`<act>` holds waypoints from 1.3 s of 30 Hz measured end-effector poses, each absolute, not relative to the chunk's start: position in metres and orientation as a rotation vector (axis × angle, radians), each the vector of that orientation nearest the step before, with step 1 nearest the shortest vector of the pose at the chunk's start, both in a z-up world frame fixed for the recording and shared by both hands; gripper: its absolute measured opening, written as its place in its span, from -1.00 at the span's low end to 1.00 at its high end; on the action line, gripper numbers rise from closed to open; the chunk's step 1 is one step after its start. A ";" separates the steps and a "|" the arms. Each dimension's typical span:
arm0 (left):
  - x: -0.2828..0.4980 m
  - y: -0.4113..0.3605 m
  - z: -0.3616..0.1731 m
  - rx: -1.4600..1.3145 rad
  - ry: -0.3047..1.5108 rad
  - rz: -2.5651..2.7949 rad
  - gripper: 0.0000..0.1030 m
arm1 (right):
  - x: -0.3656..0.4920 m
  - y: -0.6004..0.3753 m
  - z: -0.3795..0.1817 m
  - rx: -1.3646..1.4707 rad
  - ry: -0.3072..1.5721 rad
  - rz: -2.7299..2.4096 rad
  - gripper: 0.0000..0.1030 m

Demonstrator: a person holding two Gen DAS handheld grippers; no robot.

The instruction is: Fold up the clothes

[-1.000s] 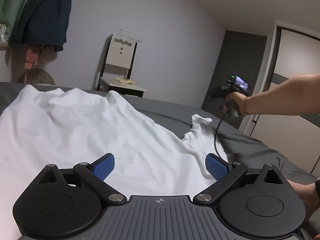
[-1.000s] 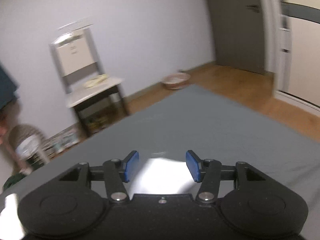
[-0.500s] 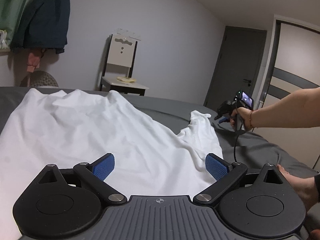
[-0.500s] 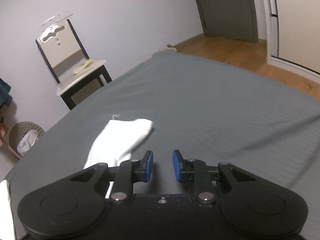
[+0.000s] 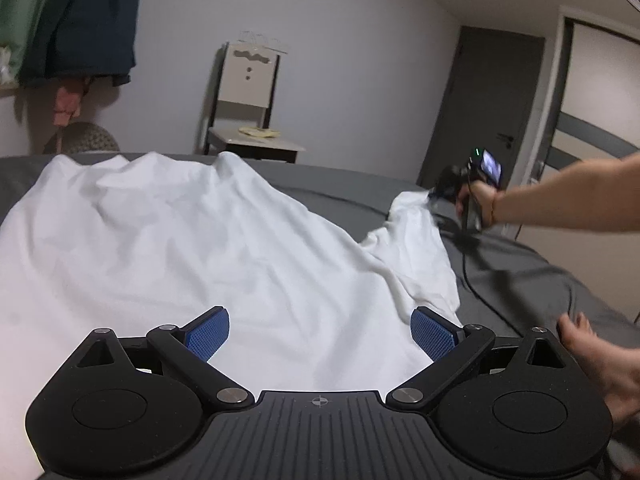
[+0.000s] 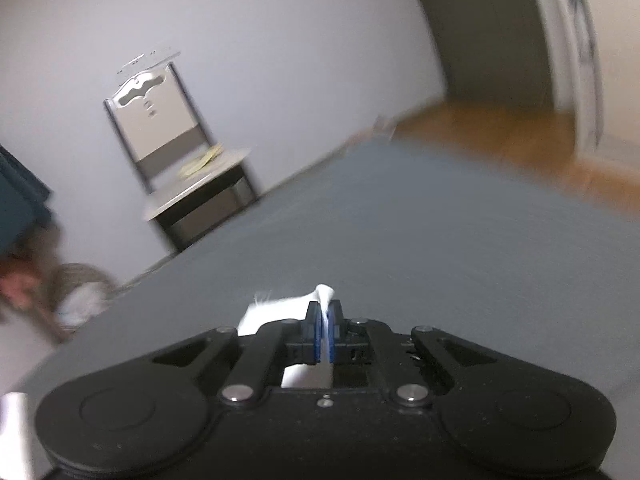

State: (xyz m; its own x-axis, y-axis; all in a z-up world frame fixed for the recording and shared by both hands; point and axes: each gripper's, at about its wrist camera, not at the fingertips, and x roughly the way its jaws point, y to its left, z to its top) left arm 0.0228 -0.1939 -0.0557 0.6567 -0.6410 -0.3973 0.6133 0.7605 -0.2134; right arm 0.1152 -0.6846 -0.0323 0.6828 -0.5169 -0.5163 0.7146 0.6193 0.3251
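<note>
A white garment (image 5: 180,240) lies spread and wrinkled over a grey bed (image 5: 340,196). My left gripper (image 5: 320,330) hovers open just above its near part, with nothing between the blue pads. Far to the right, one sleeve (image 5: 412,216) stretches out toward my right gripper (image 5: 438,196), held by a bare arm. In the right wrist view my right gripper (image 6: 325,330) is shut on the white sleeve end (image 6: 324,294), and cloth pokes out past the pads. That view is motion-blurred.
A chair (image 5: 248,112) with a yellowish item on its seat stands against the far wall. Dark clothes (image 5: 80,20) hang at the upper left above a basket (image 5: 86,140). A black cable (image 5: 480,292) crosses the bed at right, near a bare foot (image 5: 596,356). A door (image 5: 484,108) and wooden floor (image 6: 500,132) lie beyond.
My right gripper came down onto the sleeve end and shut on it, then lifted it a little. My left gripper has stayed open over the garment, almost still.
</note>
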 end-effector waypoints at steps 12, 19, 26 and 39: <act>0.012 -0.196 -0.050 -0.017 0.414 -0.755 0.91 | 0.070 -0.681 -0.021 0.678 0.570 -0.789 0.34; 0.018 -0.172 -0.031 -0.123 0.353 -0.638 0.91 | 0.027 -0.578 0.060 0.504 0.717 -0.421 0.30; 0.030 -0.116 0.006 -0.173 0.387 -0.355 0.91 | -0.035 -0.430 0.106 0.274 0.907 -0.174 0.45; -0.010 0.003 0.026 -0.254 0.882 -0.206 0.91 | -0.050 -0.262 0.053 0.200 0.855 0.348 0.45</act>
State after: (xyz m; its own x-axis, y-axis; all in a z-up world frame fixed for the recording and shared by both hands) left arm -0.0101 0.0025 0.0263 0.6193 -0.2810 -0.7332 0.0730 0.9503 -0.3025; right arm -0.0496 -0.2619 0.0534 0.6046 0.3782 -0.7010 -0.2194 0.9251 0.3099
